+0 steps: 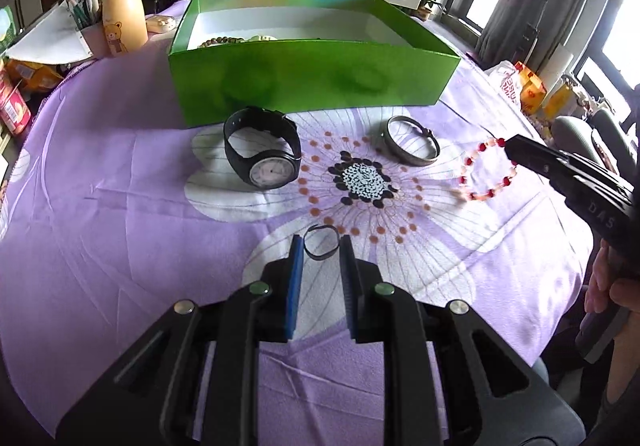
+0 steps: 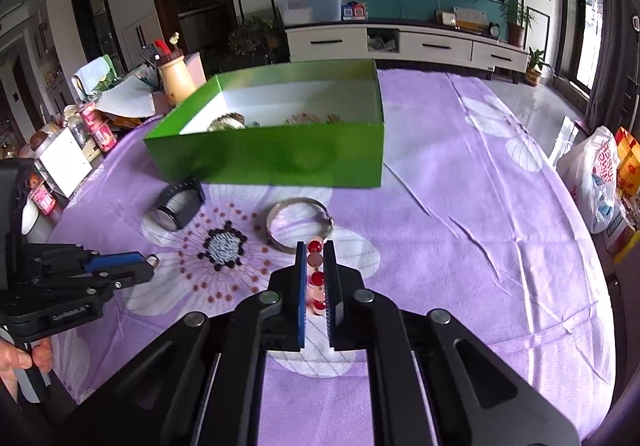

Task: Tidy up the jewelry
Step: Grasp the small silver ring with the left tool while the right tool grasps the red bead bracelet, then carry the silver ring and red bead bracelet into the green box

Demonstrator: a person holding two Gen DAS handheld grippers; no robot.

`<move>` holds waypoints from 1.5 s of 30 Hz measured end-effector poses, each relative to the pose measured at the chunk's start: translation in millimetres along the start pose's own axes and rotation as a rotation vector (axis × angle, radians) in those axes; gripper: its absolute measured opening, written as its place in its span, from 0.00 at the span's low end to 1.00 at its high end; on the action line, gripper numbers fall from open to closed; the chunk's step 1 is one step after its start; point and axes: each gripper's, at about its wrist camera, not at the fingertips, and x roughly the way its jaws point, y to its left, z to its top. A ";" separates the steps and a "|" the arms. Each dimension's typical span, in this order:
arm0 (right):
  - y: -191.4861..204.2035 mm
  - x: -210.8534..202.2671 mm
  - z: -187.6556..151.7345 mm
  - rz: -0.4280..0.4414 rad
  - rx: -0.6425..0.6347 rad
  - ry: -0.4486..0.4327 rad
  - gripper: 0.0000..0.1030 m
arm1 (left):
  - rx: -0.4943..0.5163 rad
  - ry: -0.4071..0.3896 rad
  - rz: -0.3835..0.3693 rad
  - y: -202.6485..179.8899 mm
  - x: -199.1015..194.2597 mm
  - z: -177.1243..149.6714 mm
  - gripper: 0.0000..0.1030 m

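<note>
A green box with several jewelry pieces inside stands at the back of the purple floral cloth; it also shows in the right wrist view. In front lie a black watch and a silver bangle. My left gripper has its jaws around a small dark ring and touches it on both sides. My right gripper is shut on a red and pink bead bracelet, seen hanging from the fingers in the left wrist view.
A tan bear bottle and a pen cup stand at the back left by the box. Snack packs and bags crowd the left edge and the right edge. The cloth stretches right of the box.
</note>
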 end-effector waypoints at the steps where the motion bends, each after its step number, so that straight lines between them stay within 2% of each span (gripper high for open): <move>1: 1.8 -3.0 2.2 0.003 -0.005 -0.007 0.07 | -0.003 -0.003 -0.003 0.8 -2.2 0.1 0.17; 15: 16.7 -29.7 16.3 0.011 -0.042 -0.068 0.07 | -0.012 -0.064 -0.025 9.6 -33.6 16.1 0.17; 34: 25.4 -23.8 30.6 0.022 -0.074 -0.073 0.07 | -0.003 -0.106 -0.036 16.0 -42.5 40.5 0.17; 45: 34.9 -12.4 68.7 0.040 -0.101 -0.088 0.07 | 0.003 -0.121 -0.043 19.7 -35.8 91.4 0.17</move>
